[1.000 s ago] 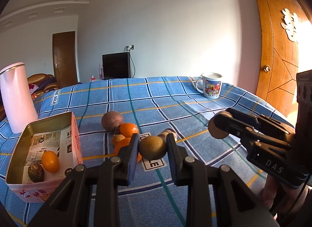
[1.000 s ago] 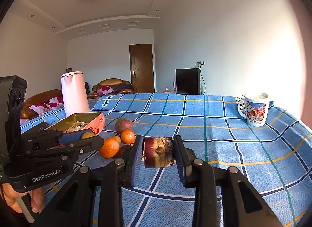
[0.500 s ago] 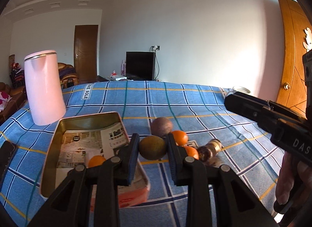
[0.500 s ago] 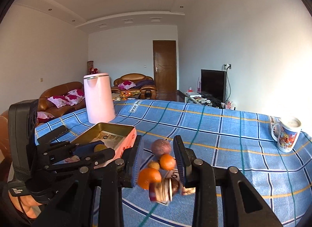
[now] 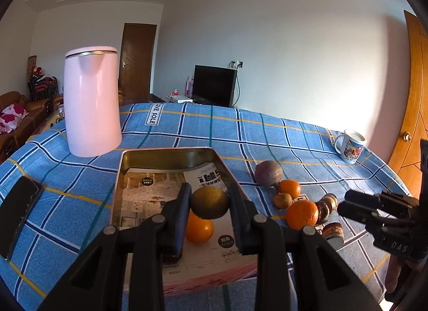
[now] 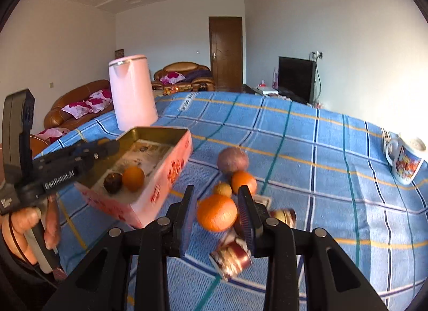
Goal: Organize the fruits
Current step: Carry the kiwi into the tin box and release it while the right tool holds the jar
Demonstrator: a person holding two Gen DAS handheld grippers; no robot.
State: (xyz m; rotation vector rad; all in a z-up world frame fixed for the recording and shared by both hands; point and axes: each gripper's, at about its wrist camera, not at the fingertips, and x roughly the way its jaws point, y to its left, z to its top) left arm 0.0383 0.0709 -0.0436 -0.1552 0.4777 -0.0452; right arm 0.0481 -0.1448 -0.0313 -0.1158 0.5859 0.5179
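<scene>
The left gripper (image 5: 210, 205) has its jaws clamped on a dull olive-brown fruit (image 5: 210, 202) above the tin (image 5: 163, 153); best to lower it beside the orange (image 5: 199, 226) before letting go. The right gripper (image 6: 216, 213) has its jaws spread around a tangerine (image 6: 217, 212) on the counter (image 6: 321, 177), not yet squeezing.

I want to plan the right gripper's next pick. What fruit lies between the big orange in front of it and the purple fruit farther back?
In the right wrist view, a small yellowish fruit and a smaller orange lie between the big orange and the purple fruit.
</scene>
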